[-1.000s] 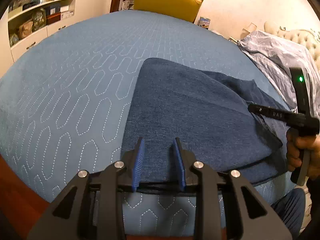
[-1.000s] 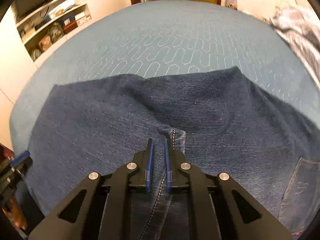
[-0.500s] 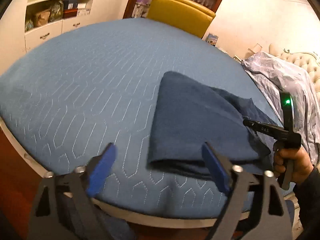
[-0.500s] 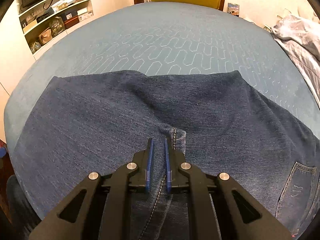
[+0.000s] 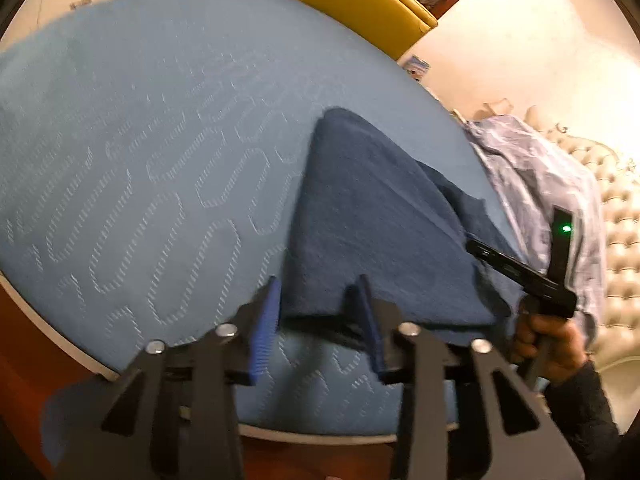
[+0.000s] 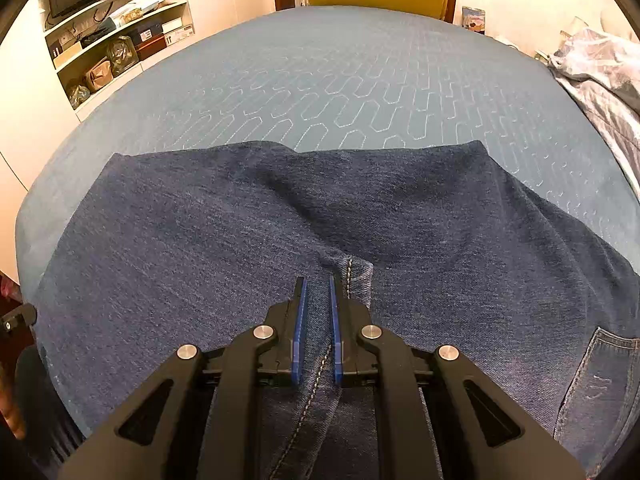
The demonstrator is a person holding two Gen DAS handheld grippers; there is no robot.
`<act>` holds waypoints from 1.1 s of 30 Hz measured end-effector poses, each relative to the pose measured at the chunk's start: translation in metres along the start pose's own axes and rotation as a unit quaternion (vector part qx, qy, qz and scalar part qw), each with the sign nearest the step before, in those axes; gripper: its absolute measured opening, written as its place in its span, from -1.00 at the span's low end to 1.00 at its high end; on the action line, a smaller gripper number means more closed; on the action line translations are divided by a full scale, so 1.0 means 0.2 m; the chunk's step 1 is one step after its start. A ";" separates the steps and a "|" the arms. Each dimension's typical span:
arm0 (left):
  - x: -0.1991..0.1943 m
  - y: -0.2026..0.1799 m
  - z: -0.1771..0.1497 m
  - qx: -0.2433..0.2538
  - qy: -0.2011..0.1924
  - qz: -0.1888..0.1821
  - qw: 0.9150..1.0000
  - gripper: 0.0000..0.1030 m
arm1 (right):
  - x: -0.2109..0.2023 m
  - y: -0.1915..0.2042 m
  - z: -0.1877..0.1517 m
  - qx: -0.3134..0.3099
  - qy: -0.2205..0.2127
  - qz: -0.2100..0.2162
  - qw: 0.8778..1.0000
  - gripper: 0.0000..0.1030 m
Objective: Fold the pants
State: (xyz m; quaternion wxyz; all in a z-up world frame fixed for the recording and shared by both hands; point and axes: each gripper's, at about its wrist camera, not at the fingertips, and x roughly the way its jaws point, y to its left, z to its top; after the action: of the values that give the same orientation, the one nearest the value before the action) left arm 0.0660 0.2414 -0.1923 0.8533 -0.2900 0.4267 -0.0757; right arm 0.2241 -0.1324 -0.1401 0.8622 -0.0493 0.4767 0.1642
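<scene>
Item: pants (image 6: 240, 248) ahead; our right gripper (image 6: 317, 316) clenches their seam, our left gripper (image 5: 318, 312) (jaws just closing) straddles the folded edge, unpressed.

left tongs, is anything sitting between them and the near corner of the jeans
Nothing visible does. The left tongs have just been closing and straddle the near corner of the jeans, with only the bare blue bedspread around it. The right tongs are shut on the jeans' seam further along.

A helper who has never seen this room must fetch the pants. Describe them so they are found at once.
Start at the big bed under the quilted light-blue cover. The pants lie spread across its near edge, with the right gripper shut on a stitched seam. They are dark blue denim, unlike the pale crumpled bedding at the right.
</scene>
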 end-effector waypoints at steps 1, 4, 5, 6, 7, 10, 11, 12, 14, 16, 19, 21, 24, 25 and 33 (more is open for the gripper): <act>0.00 0.01 0.00 -0.004 -0.001 -0.005 1.000 -0.29 | 0.00 0.00 0.00 -0.001 0.001 -0.002 1.000 -0.85; 0.00 0.09 0.00 -0.059 0.003 -0.062 0.996 -0.30 | 0.00 0.04 0.01 -0.005 0.006 -0.012 1.000 -0.84; 0.01 0.12 0.00 -0.074 0.006 -0.081 0.994 -0.30 | 0.00 0.05 0.02 -0.008 0.008 -0.014 1.000 -0.83; 0.01 0.13 0.00 -0.082 0.008 -0.092 0.992 -0.30 | 0.00 0.06 0.03 -0.011 0.012 -0.015 1.000 -0.80; 0.02 0.16 0.00 -0.095 0.010 -0.107 0.990 -0.30 | 0.00 0.07 0.03 -0.012 0.013 -0.017 1.000 -0.80; 0.03 0.19 0.01 -0.118 0.015 -0.132 0.984 -0.47 | 0.00 0.11 0.04 -0.025 0.020 -0.032 0.999 -0.79; 0.04 0.19 0.01 -0.124 0.017 -0.135 0.983 -0.57 | 0.00 0.12 0.05 -0.028 0.022 -0.037 0.999 -0.77; 0.04 0.19 0.01 -0.126 0.014 -0.137 0.982 -0.66 | -0.01 0.14 0.07 -0.031 0.029 -0.040 0.998 -0.68; 0.01 0.16 0.02 -0.117 0.003 -0.141 0.983 -0.72 | -0.04 0.16 0.10 -0.026 0.039 -0.041 0.998 -0.16; -0.01 0.13 0.02 -0.111 -0.005 -0.135 0.985 -0.73 | -0.12 0.22 0.16 -0.016 0.022 -0.070 0.997 0.73; -0.03 0.08 0.02 -0.087 -0.015 -0.108 0.990 -0.75 | -0.21 0.37 0.28 -0.041 0.005 -0.055 0.998 0.81; -0.04 0.04 0.02 -0.072 -0.023 -0.092 0.993 -0.76 | -0.22 0.51 0.37 -0.051 0.022 -0.025 0.998 0.81; -0.07 -0.08 0.02 -0.028 -0.040 -0.049 0.998 -0.76 | -0.14 0.72 0.51 -0.046 0.078 0.035 0.995 0.81; -0.08 -0.13 0.01 -0.011 -0.047 -0.032 0.998 -0.76 | -0.12 0.78 0.53 -0.046 0.089 0.047 0.994 0.81; -0.12 -0.52 -0.07 0.124 -0.096 0.071 0.985 -0.77 | 0.08 1.21 0.66 -0.111 0.159 0.050 0.980 0.80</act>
State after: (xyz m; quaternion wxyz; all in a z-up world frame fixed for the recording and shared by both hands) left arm 0.0528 0.1590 -0.1233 0.9230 -0.1565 0.3493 -0.0392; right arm 0.2586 0.1311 -0.0644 0.7554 -0.1458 0.5881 0.2493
